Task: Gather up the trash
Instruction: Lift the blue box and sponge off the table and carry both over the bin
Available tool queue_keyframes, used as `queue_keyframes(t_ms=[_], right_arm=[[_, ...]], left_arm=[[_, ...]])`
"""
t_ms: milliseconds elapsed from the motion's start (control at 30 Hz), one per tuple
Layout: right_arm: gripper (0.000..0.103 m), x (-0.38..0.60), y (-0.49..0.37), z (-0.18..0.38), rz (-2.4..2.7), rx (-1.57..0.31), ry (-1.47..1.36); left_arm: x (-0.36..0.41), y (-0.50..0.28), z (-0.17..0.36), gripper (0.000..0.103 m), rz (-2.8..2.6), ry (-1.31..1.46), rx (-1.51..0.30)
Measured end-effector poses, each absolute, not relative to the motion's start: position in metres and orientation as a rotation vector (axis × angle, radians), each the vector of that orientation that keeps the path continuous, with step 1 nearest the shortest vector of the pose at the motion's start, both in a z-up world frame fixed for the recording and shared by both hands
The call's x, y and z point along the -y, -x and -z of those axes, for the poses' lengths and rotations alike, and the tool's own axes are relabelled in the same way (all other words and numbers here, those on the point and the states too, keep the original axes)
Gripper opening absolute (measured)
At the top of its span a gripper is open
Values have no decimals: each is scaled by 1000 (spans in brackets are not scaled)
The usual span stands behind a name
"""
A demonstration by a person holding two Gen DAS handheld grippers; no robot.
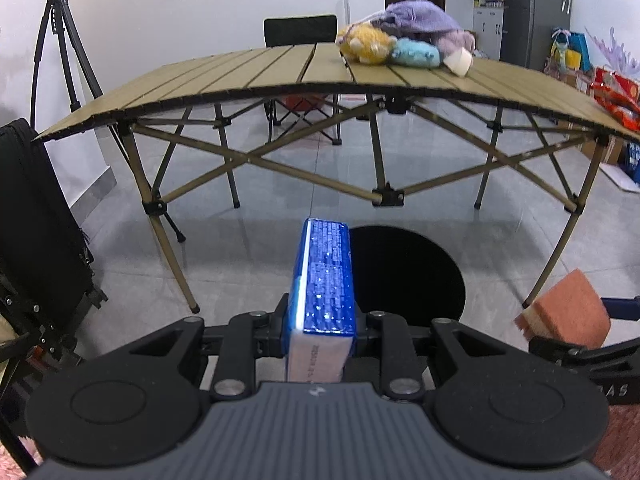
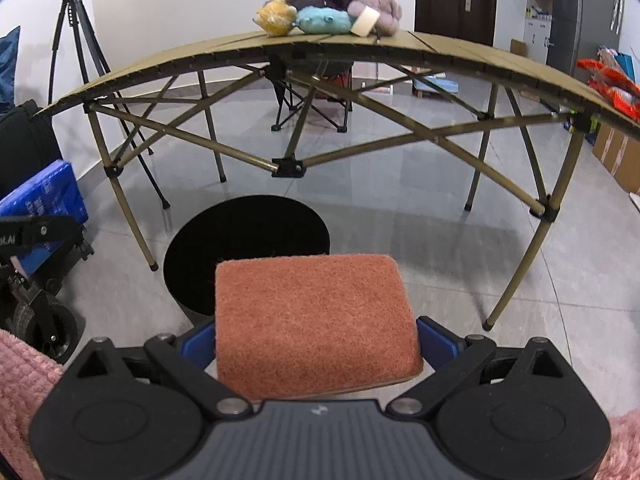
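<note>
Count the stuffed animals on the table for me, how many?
3, huddled at the table's far edge: a yellow one, a teal one, and a mauve one under purple cloth. More may be hidden.
</note>
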State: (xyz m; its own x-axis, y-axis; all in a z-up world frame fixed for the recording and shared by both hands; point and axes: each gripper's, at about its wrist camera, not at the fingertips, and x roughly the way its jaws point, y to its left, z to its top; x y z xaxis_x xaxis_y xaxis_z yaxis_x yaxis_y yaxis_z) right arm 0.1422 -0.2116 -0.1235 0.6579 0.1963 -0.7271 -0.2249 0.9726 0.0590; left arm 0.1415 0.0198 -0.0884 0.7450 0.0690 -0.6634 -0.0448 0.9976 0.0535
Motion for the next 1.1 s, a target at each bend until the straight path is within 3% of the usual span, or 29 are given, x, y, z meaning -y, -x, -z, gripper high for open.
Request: queue_keyframes(t_ms=[1100], right_arm=[[100, 256, -192, 148, -53, -924, -154]], left_arm=[[-16, -210, 113, 24, -106, 25, -952]])
